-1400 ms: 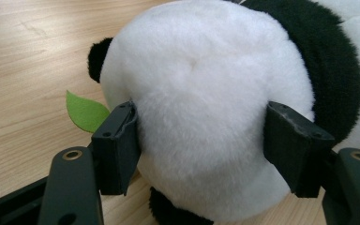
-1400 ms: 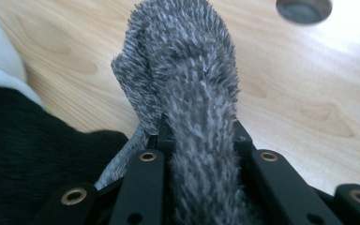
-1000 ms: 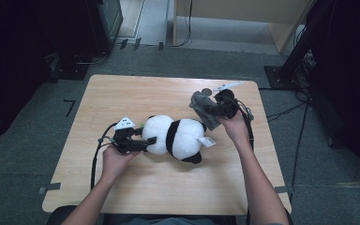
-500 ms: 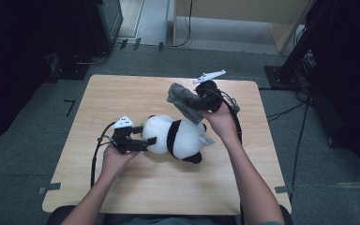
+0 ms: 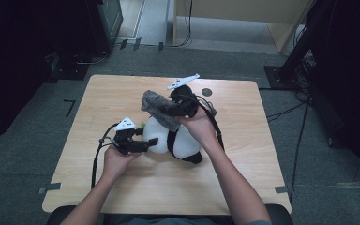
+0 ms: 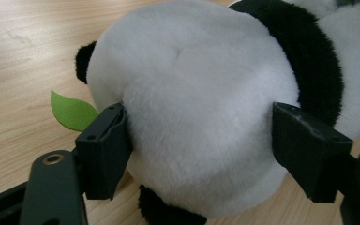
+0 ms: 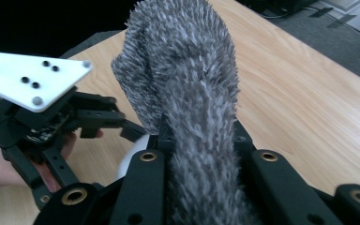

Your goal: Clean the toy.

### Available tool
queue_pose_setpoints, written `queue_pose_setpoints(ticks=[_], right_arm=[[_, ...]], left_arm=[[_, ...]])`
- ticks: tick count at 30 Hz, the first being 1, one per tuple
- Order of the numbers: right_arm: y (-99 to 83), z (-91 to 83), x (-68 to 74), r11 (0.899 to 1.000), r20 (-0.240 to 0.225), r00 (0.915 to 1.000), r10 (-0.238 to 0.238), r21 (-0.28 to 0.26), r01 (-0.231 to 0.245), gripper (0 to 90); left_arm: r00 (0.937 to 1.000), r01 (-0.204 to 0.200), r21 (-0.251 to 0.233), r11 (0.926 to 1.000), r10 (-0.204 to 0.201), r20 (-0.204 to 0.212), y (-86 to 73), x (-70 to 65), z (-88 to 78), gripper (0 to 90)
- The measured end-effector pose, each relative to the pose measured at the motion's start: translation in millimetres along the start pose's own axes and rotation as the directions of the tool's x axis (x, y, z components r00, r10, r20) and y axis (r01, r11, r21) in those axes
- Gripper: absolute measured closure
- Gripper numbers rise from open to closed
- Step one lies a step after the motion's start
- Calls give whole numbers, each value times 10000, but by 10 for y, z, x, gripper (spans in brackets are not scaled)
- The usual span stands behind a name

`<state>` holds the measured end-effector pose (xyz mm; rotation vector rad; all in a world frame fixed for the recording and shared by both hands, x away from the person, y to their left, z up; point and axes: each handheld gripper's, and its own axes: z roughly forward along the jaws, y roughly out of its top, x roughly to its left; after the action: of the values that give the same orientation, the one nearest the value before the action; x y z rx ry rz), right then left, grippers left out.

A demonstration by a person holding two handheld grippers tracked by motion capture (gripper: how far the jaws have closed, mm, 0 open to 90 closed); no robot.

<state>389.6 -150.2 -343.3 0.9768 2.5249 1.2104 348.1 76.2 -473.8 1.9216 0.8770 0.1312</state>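
Starting on the left: the left gripper (image 5: 143, 143) sits low on the wooden table (image 5: 262, 154), pointed sideways at the plush panda (image 5: 178, 140). Its jaws stand wide, one on each side of the panda's round white head. In the left gripper view both black pads (image 6: 105, 150) sit right against the fur, and the fur looks a bit dented at the left pad, so I'd call it a loose hold on the head. The jaws have just been closing a little around it. There's a small green leaf (image 6: 72, 111) poking out beside the left pad, lying against the tabletop near the panda's black ear.

The panda itself lies on its side around the middle of the table, head toward the left gripper, black limbs toward the right.

Moving right: the right gripper (image 5: 176, 110) is up off the table, just above the panda's body. It's clenched tight on a fuzzy grey cloth (image 5: 159, 110). In the right gripper view the grey fabric (image 7: 192, 93) runs straight up between the jaws, pinched hard, with its free end bunched and flopping over past the tips.
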Motion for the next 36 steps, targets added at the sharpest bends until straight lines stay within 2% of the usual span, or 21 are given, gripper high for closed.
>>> queue_pose_setpoints(ticks=[8,11,14,18,25,36], right_arm=[[-98,299,12,9990,-223,9995,219,382,-211,753],[-175,392,-33,9965,54,9997,255,794,-258,753],[-245,402,-99,9955,85,9989,457,822,-462,753],[-327,331,-185,9946,146,9973,713,746,-722,752],[-450,159,-281,9936,472,9951,865,691,-896,752],[-649,-186,-444,9911,884,9878,1284,251,-1310,749]], left_arm=[[10000,20,98,9999,-20,-69,2,-4,-9,326],[9999,68,170,9998,-66,-114,3,-4,-11,343],[9999,69,185,9998,-66,-143,5,-7,-10,346],[9998,84,190,9998,-80,-190,7,-12,-8,349],[9997,104,212,9997,-99,-218,9,-17,-9,352],[9996,125,227,9997,-119,-244,10,-19,-11,361]])
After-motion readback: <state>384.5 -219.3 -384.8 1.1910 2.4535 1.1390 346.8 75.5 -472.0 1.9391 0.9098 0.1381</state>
